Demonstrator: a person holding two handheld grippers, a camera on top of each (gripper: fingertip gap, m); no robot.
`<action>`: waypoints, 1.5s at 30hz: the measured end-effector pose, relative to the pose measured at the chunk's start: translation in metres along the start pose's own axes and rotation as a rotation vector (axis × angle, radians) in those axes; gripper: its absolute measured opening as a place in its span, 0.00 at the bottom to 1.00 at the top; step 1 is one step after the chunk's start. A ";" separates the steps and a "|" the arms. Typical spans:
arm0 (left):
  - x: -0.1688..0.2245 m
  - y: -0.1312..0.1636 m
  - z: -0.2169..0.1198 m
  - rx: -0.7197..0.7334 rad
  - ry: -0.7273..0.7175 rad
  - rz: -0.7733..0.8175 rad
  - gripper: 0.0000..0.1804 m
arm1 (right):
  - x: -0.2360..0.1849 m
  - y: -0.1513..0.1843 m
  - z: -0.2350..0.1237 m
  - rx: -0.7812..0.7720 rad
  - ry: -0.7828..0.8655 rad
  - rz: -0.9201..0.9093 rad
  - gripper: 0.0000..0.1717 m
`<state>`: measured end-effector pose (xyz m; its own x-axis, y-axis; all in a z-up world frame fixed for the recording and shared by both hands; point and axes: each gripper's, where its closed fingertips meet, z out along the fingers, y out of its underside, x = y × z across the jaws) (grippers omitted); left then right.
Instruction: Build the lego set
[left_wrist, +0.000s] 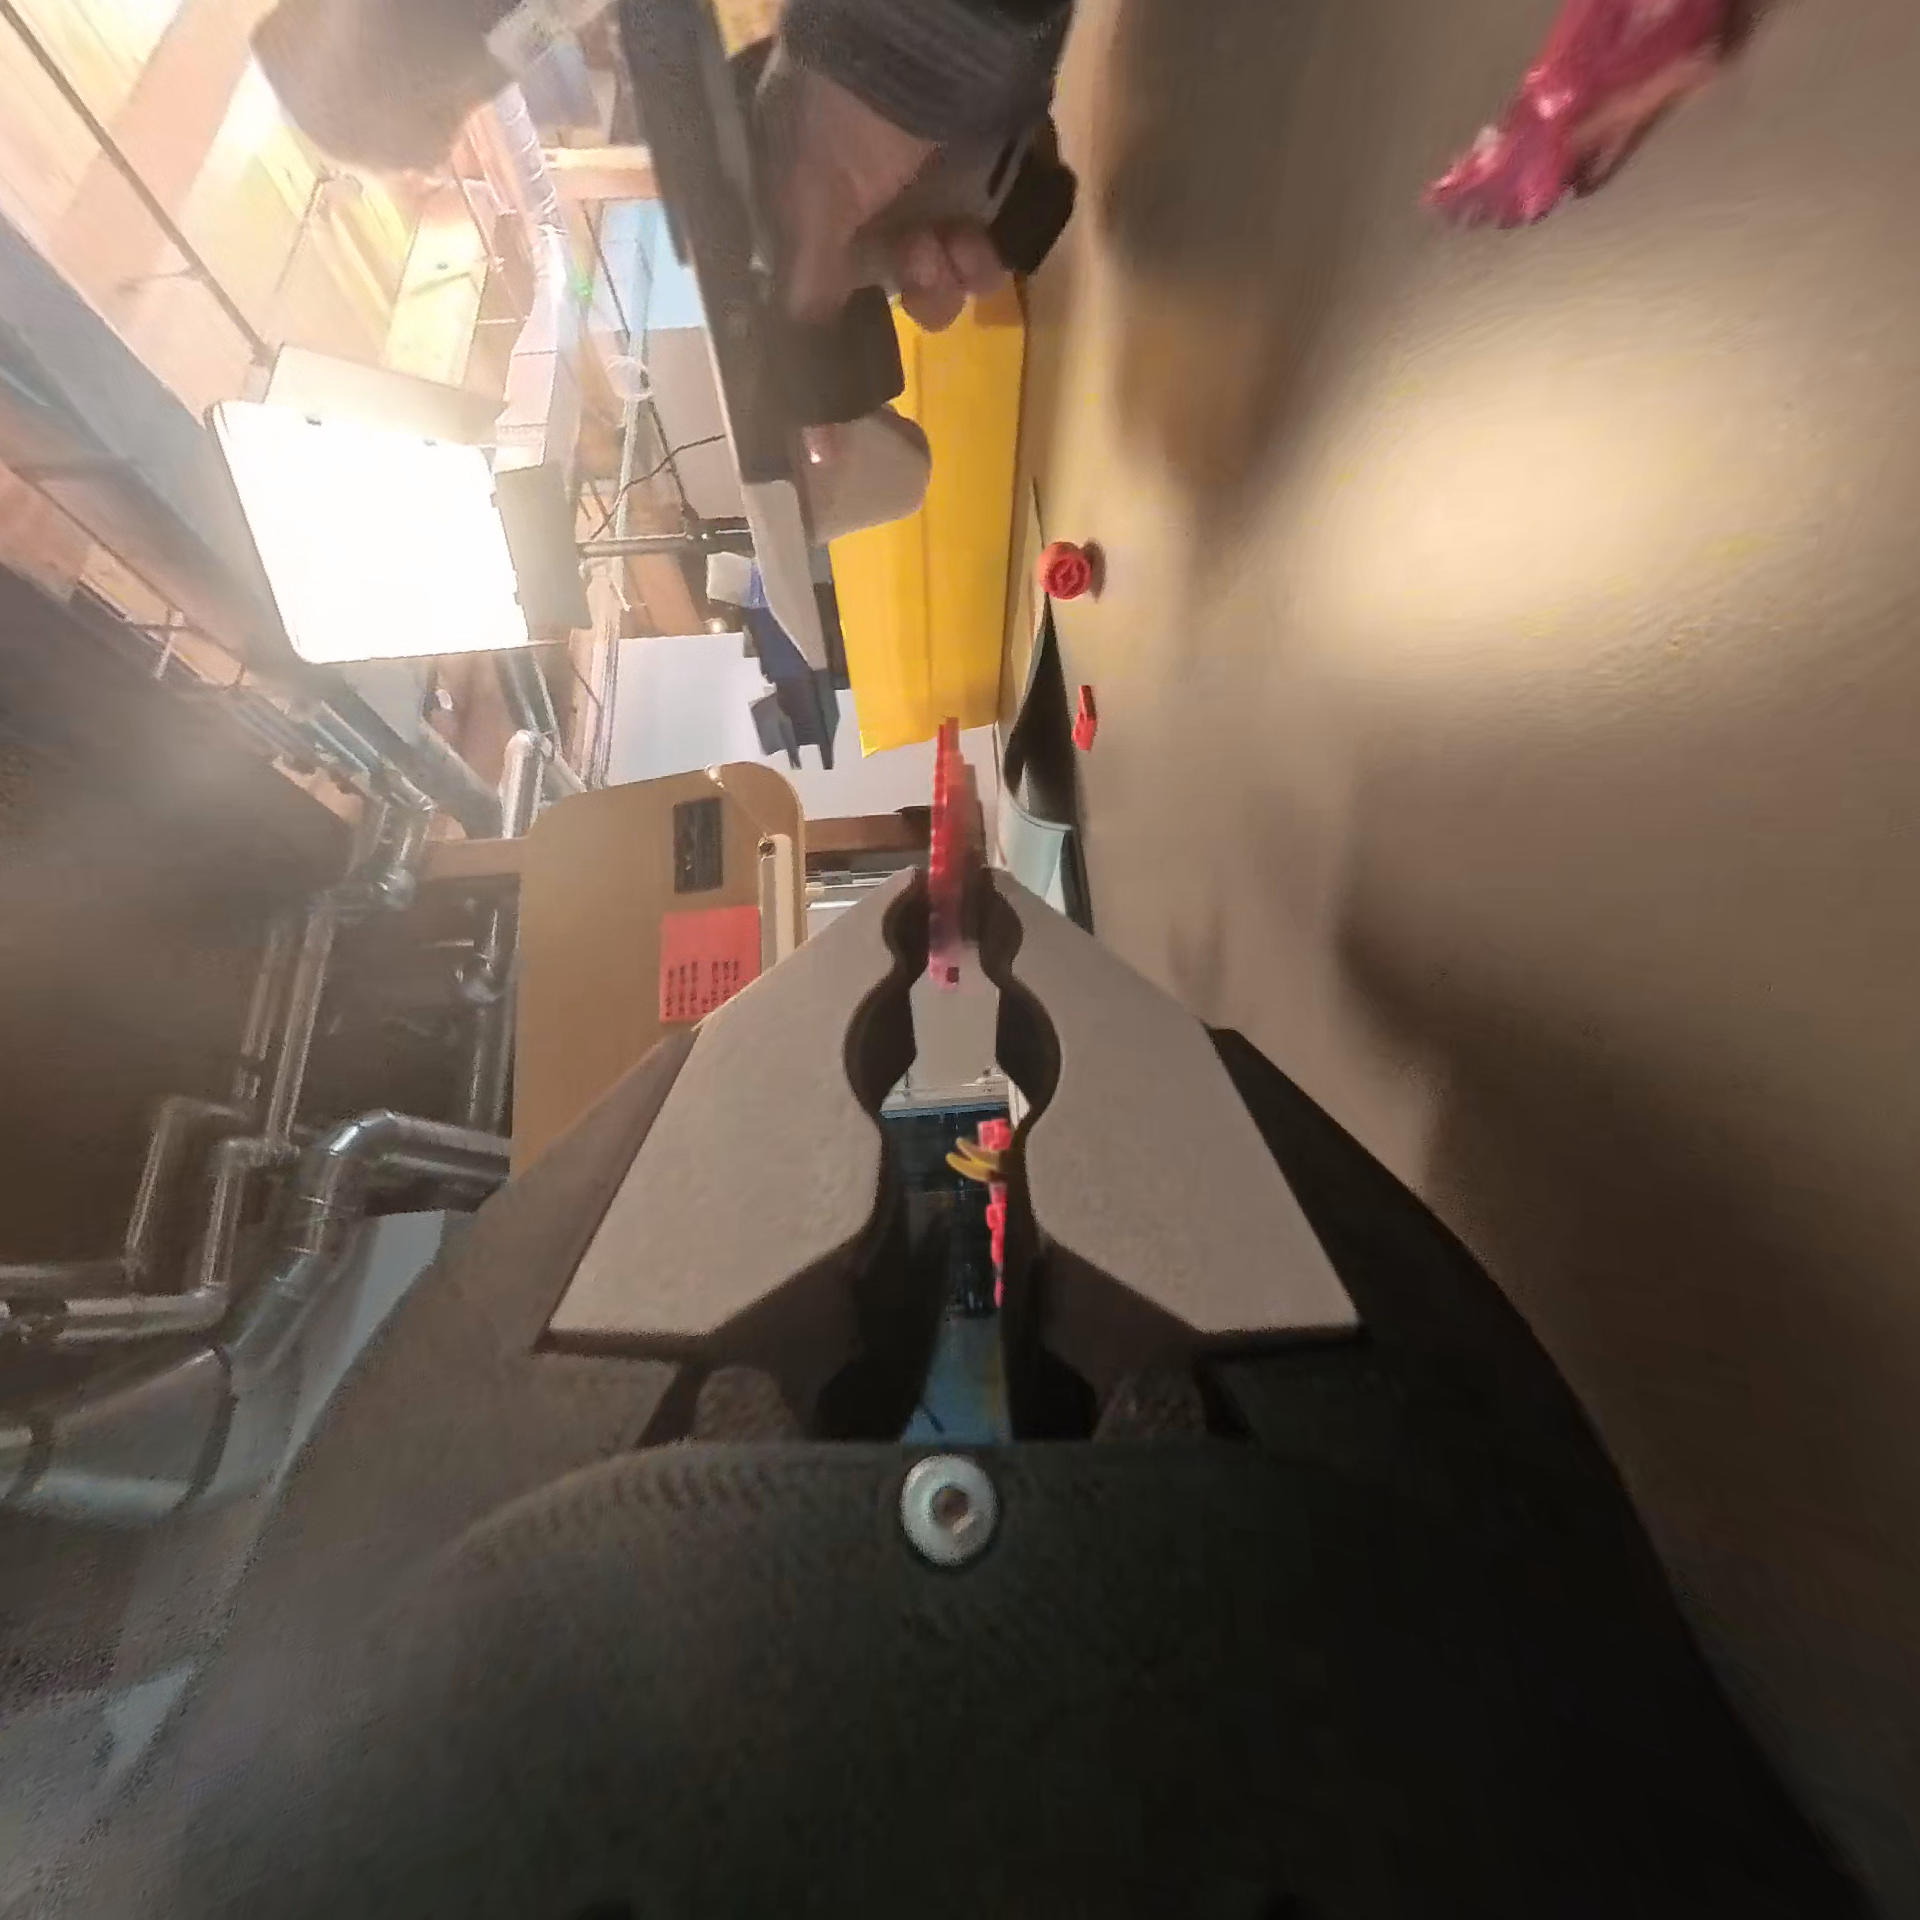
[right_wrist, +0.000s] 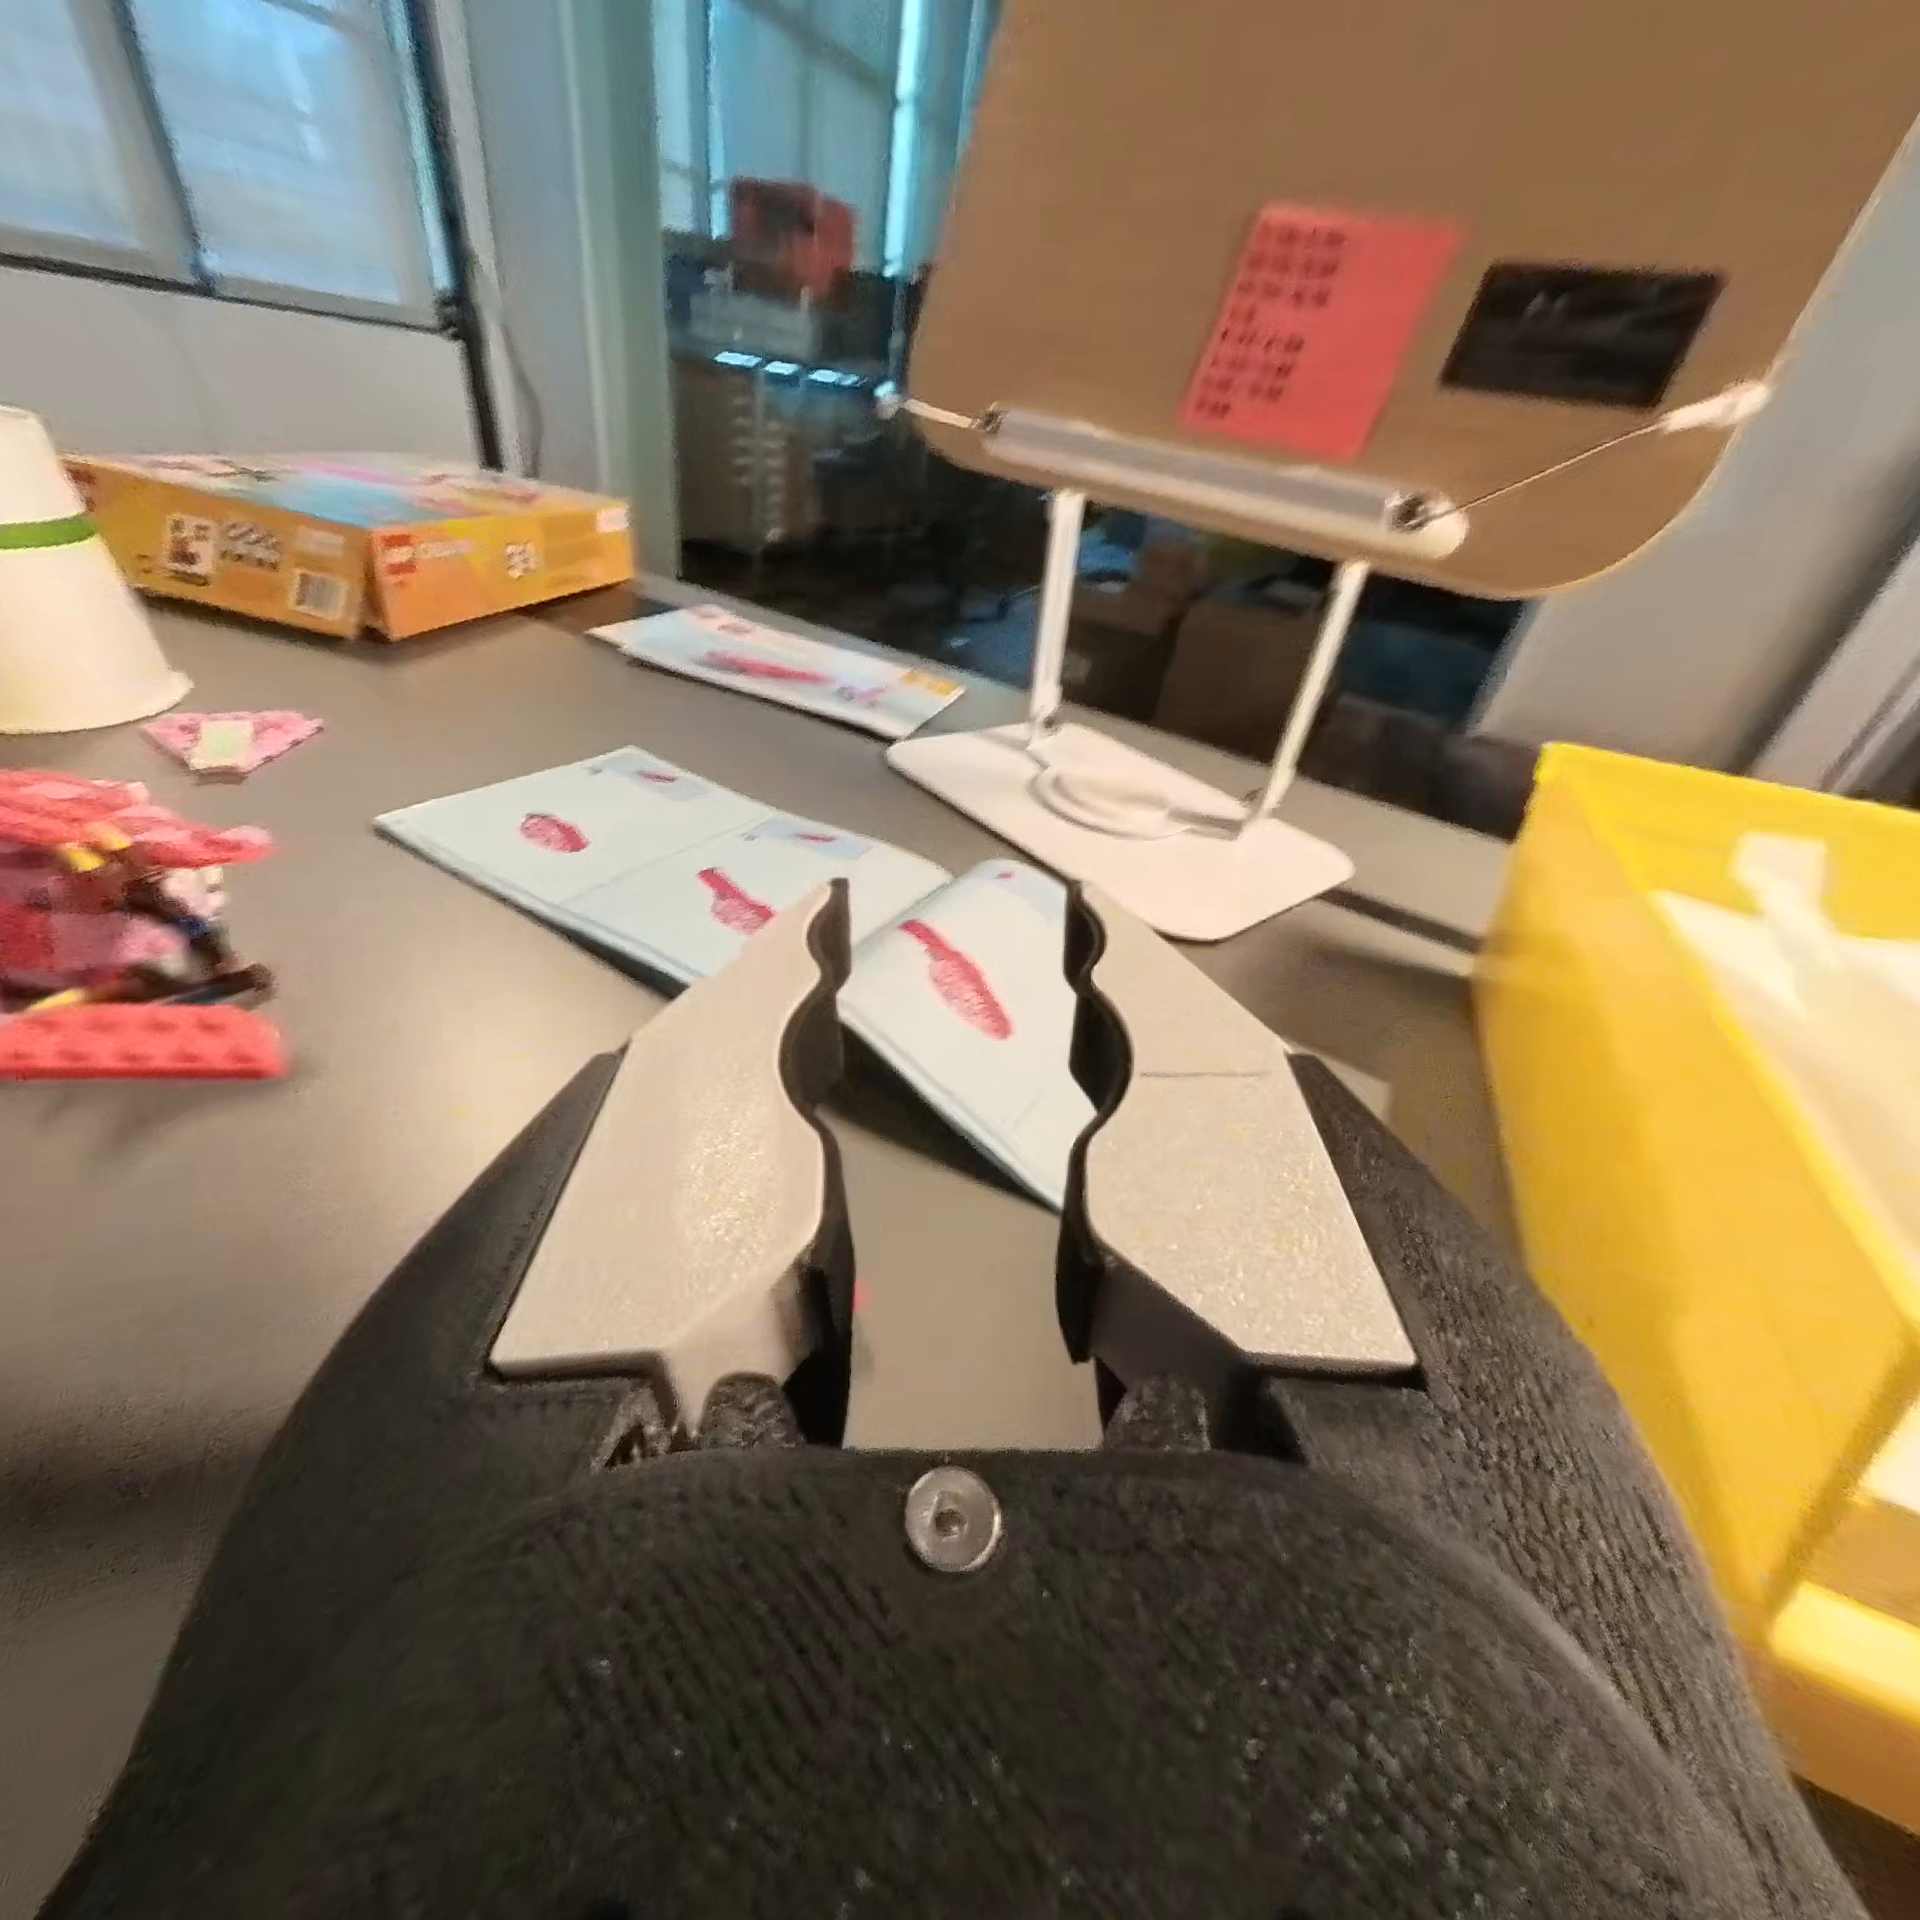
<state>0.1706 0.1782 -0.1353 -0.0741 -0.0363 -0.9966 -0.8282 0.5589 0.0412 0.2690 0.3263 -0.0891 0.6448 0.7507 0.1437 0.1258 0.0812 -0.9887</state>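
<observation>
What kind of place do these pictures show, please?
Probably an office or workshop room used for building toy bricks: a grey table with open instruction booklets, a toy-set box, loose pink bricks, large windows behind.

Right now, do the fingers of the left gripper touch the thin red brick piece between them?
Touching. In the left wrist view, the left gripper has its dark fingertips closed against both sides of the thin red brick piece, with no gap visible.

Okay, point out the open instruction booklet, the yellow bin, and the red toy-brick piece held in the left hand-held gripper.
open instruction booklet (right_wrist: 623, 842): right wrist view, left page.
yellow bin (right_wrist: 1621, 1195): right wrist view, near side wall.
red toy-brick piece (left_wrist: 951, 821): left wrist view, part sticking out past the fingertips.
</observation>
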 end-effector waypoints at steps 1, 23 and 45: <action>0.003 -0.001 0.000 0.002 0.013 0.009 0.04 | -0.009 0.004 0.001 -0.037 -0.059 0.014 0.23; 0.022 -0.001 0.001 -0.002 0.130 0.057 0.04 | -0.074 0.082 0.008 -0.616 -0.610 -0.092 0.18; -0.020 0.005 0.014 -0.251 -0.123 0.078 0.04 | -0.146 -0.006 -0.016 -0.429 -0.507 -0.070 0.08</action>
<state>0.1760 0.1928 -0.1160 -0.0881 0.1081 -0.9902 -0.9355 0.3325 0.1195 0.1857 0.2057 -0.1036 0.2032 0.9769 0.0662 0.5111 -0.0482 -0.8582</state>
